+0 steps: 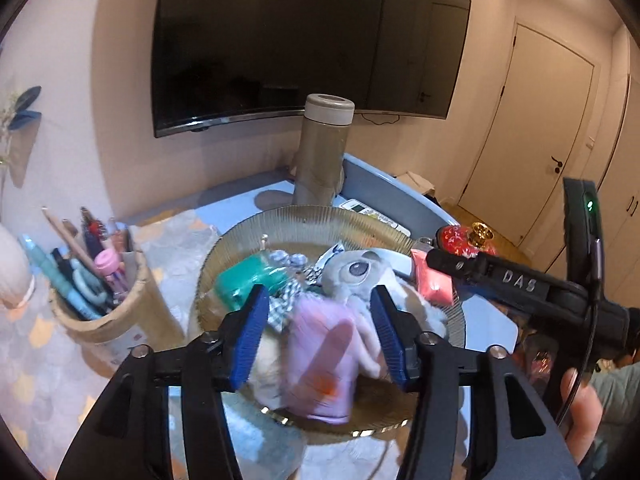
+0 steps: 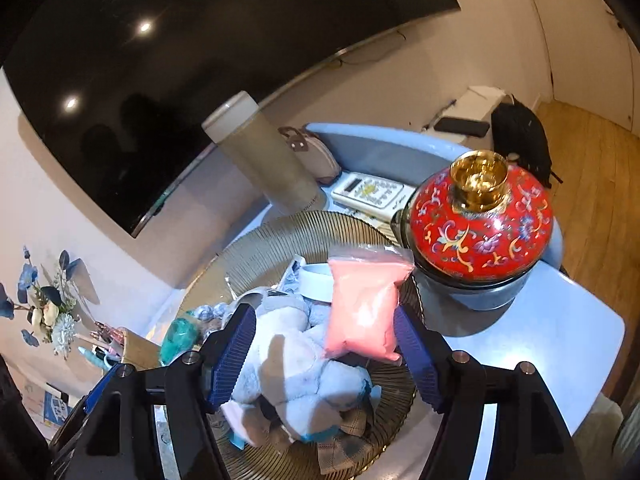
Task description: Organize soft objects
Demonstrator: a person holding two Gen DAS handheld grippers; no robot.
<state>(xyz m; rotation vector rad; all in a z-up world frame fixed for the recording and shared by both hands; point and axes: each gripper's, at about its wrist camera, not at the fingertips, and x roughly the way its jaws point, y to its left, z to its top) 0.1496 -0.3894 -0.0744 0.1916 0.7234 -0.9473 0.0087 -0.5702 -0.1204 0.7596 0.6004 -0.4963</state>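
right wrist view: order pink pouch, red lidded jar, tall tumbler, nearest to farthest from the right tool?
From the right tool:
1. pink pouch: between the open fingers, beside the right one, leaning over the ribbed tray's rim.
2. red lidded jar: ahead, to the right, off the tray.
3. tall tumbler: behind the tray, left of centre.

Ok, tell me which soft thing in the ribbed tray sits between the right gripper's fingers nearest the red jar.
The pink pouch: flat, plastic-wrapped, against the tray rim beside the red jar. The grey plush toy lies farther left.
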